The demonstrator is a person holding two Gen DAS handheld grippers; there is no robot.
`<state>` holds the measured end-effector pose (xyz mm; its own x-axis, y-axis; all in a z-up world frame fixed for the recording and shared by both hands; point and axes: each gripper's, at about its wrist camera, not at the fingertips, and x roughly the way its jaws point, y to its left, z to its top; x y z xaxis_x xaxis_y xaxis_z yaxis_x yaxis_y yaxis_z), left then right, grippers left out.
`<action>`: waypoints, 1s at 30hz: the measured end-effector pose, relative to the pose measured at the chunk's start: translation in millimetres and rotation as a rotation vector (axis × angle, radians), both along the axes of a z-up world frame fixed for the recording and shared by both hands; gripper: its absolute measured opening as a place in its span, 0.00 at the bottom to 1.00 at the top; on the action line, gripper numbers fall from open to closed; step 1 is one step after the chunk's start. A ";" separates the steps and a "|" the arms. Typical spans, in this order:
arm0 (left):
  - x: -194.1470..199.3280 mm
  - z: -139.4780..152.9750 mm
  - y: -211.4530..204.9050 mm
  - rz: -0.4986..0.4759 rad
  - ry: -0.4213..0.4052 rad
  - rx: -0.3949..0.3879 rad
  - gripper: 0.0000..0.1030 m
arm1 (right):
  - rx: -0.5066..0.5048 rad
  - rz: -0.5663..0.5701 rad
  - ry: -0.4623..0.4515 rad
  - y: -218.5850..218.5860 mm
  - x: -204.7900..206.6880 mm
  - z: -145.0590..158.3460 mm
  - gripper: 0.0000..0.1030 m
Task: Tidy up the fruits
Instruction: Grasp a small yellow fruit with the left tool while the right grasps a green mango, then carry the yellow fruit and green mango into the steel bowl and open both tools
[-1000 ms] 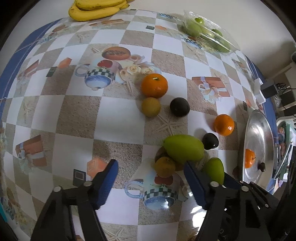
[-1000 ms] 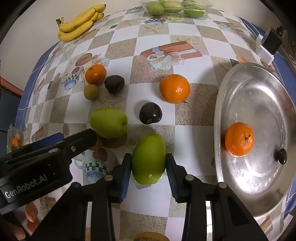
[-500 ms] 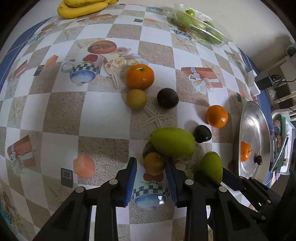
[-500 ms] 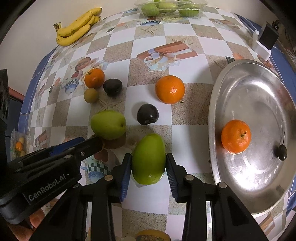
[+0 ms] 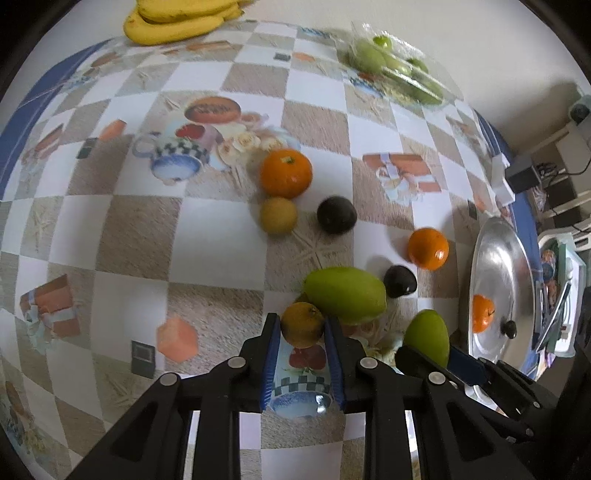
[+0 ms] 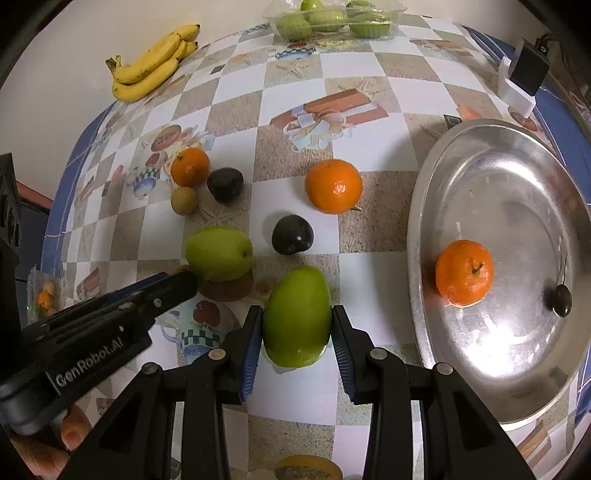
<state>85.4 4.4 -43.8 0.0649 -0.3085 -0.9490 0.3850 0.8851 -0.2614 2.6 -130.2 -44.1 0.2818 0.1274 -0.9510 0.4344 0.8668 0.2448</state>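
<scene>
My left gripper (image 5: 301, 326) is shut on a small yellow-orange fruit (image 5: 302, 324) next to a green mango (image 5: 345, 294) on the checked tablecloth. My right gripper (image 6: 297, 317) is shut on a second green mango (image 6: 297, 316), also seen in the left wrist view (image 5: 428, 338). Loose on the cloth lie two oranges (image 6: 333, 186) (image 6: 189, 167), two dark plums (image 6: 292, 235) (image 6: 225, 179) and a small yellow fruit (image 6: 184, 200). A steel tray (image 6: 517, 206) at the right holds an orange (image 6: 464, 272) and a small dark fruit (image 6: 562, 301).
Bananas (image 6: 153, 70) lie at the far left edge by the wall. A clear box of green fruit (image 6: 332, 18) stands at the far edge. A black-and-white device (image 6: 524, 75) sits at the far right corner. A brown fruit (image 6: 229, 286) lies under the first mango.
My left gripper moved forward and closed from wide open onto the small yellow-orange fruit. My right gripper stayed shut on the green mango.
</scene>
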 end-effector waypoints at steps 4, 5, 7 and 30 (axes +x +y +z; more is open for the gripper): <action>4.0 11.9 6.5 0.029 -0.032 -0.020 0.25 | 0.008 -0.013 -0.037 -2.8 -2.8 11.9 0.37; 4.7 15.4 8.5 0.035 -0.044 -0.022 0.25 | 0.008 -0.018 -0.047 -4.0 -3.8 15.5 0.37; 5.8 23.5 11.6 0.050 -0.071 -0.025 0.25 | 0.002 -0.028 -0.061 -6.1 -5.4 21.1 0.37; -19.8 62.2 -32.4 -0.054 -0.187 -0.051 0.25 | -0.036 -0.408 -0.036 -116.7 -71.7 32.9 0.37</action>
<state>65.5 -28.0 18.3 0.2204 -0.3632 -0.9053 0.4771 0.8496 -0.2247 -69.0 -246.9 -11.2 0.3358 -0.0350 -0.9413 0.7358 0.6336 0.2389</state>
